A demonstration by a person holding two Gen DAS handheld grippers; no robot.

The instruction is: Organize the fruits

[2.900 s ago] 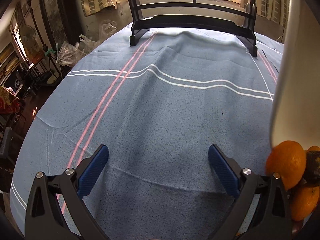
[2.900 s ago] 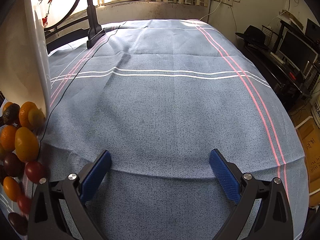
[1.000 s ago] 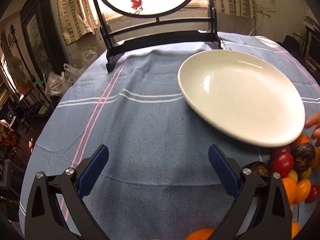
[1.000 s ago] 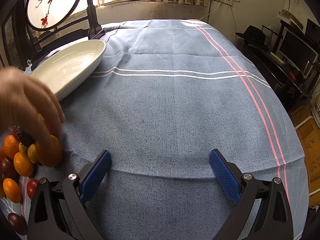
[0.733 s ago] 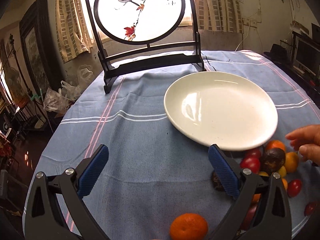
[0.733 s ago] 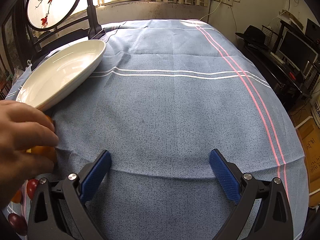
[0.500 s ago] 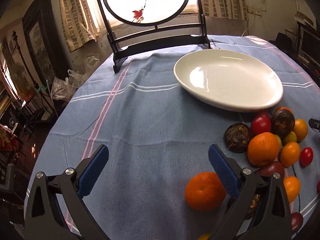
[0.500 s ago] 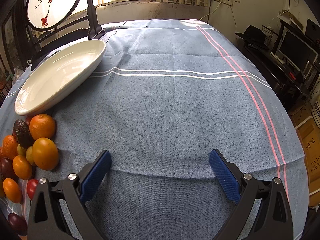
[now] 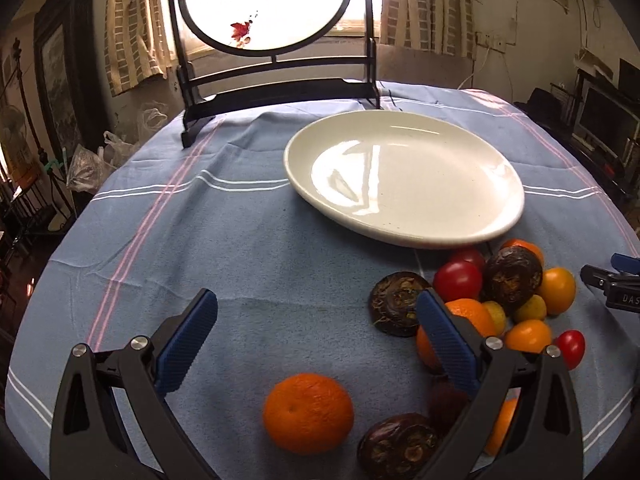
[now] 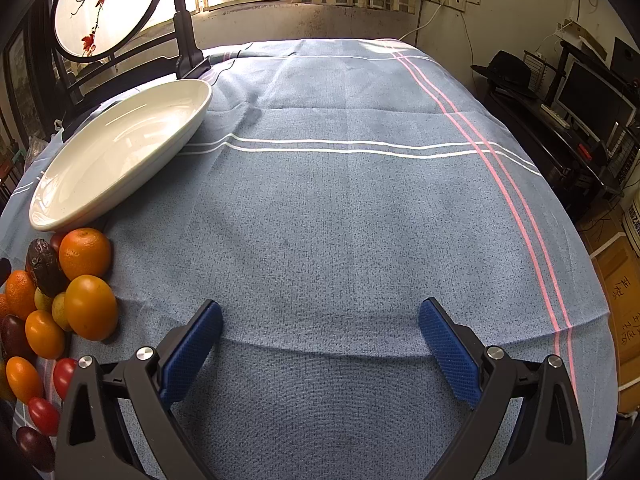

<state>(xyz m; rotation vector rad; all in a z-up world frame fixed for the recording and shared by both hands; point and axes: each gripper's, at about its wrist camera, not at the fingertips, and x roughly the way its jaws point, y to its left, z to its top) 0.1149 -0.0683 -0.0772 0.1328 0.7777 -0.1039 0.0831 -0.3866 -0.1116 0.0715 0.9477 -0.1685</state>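
Both jaws stood wide apart and held nothing above the blue striped tablecloth (image 10: 340, 208).

The left gripper (image 9: 316, 338) hung over a lone orange (image 9: 308, 412) lying between its blue pads (image 9: 186, 340), with a dark wrinkled fruit (image 9: 400, 304) just past it and a heap of oranges and red tomatoes (image 9: 504, 304) to the right. Beyond them sat the bare white plate (image 9: 404, 184), and farthest a round painted screen (image 9: 264, 0). The right gripper (image 10: 320, 344) faced bare cloth, fruit (image 10: 84, 258) at its left.
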